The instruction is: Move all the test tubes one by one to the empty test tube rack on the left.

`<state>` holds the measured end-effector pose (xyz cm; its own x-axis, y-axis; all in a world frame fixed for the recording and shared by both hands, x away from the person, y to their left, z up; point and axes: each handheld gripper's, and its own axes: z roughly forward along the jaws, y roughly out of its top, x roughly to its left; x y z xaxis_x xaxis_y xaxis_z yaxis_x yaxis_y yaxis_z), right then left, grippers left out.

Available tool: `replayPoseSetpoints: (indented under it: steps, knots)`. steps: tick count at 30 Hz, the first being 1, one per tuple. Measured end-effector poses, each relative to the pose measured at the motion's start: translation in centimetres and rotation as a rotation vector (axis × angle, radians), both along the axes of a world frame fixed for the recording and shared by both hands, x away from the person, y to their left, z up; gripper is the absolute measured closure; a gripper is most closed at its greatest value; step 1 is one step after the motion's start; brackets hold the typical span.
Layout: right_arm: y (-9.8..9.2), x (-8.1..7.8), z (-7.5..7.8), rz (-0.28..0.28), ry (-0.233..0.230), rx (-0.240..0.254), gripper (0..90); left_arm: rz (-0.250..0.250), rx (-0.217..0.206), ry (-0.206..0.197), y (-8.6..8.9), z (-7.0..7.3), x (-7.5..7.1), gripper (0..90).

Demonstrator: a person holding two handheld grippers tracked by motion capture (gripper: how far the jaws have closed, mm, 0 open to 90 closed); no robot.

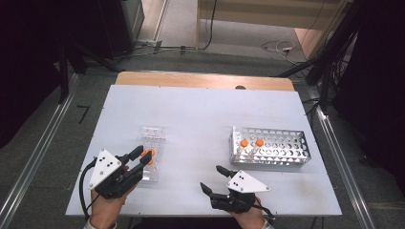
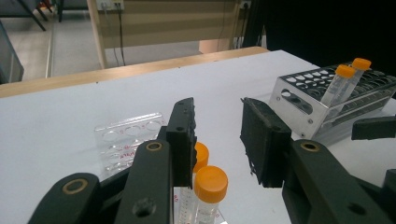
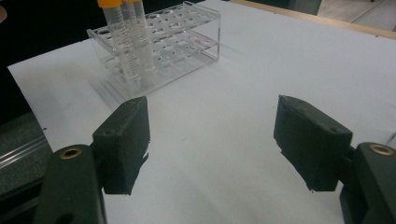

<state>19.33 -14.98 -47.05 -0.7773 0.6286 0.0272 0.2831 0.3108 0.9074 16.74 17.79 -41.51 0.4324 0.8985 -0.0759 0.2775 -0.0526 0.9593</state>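
Note:
A clear plastic rack stands on the white table at the left, with orange-capped tubes upright in its near end. My left gripper hovers over that end. Its jaws straddle the nearest tube's cap; a gap shows beside the right pad, so neither pad presses on it. The left gripper view shows the left gripper with the clear rack beyond. My right gripper rests near the front edge, open and empty. The right gripper view shows the right gripper facing the clear rack and its tubes.
A metal rack at the right holds two orange-capped tubes at its left end; this metal rack stands right of my left jaws. The white table top lies bare between the racks. Wooden edge at the far side.

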Motion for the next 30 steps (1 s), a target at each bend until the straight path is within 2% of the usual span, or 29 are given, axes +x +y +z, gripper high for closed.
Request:
replayPoseSetpoints:
  steps: [4, 8, 13, 19, 30]
  knots:
    - [-0.3, 0.1, 0.1, -0.009, -0.005, 0.003, 25.5, -0.006, -0.007, 0.0, 0.0, 0.0, 0.0, 61.6]
    - [-1.2, 0.3, 0.3, -0.043, -0.005, 0.007, 25.6, -0.007, -0.015, -0.003, 0.0, 0.0, -0.1, 54.1]
    - [-2.9, 0.7, 0.7, -0.108, -0.012, 0.01, 26.0, -0.015, -0.034, 0.003, 0.0, 0.1, 0.0, 44.6]
    - [-4.9, 0.9, 1.0, -0.189, -0.027, 0.001, 28.4, -0.021, -0.011, 0.005, -0.6, -0.1, 0.1, 31.0]
    - [-7.9, 2.2, 1.0, -0.32, -0.04, 0.003, 32.3, -0.029, -0.006, 0.001, -1.3, -0.4, 0.1, 25.6]
